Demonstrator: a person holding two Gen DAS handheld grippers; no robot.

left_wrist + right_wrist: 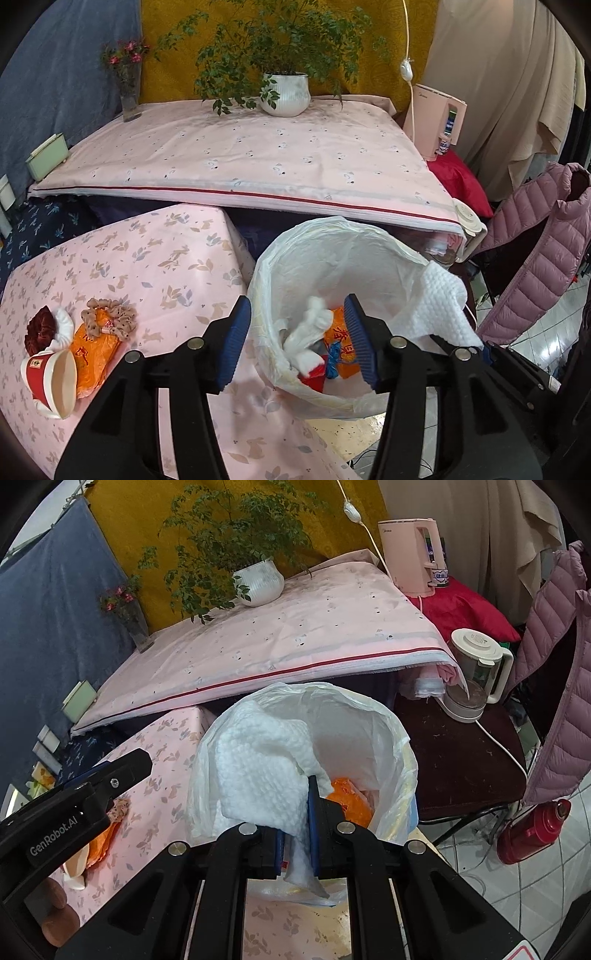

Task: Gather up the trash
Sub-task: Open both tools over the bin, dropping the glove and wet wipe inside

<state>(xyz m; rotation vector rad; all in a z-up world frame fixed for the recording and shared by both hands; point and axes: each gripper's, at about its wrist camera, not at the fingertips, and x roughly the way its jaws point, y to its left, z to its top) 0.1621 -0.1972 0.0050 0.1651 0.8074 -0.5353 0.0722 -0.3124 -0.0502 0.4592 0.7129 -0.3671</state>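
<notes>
Right gripper [297, 834] pinches a white tissue [258, 771] over the bin [369, 398], left gripper [299, 343] beside it half open and empty above the bin; the tissue looks light, limp and tearable, best held by 1 bunched edge.

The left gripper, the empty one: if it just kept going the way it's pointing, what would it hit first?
Probably the trash inside the lined bin: the open left gripper aims at the crumpled white tissue there. Depth is hard to judge.
</notes>
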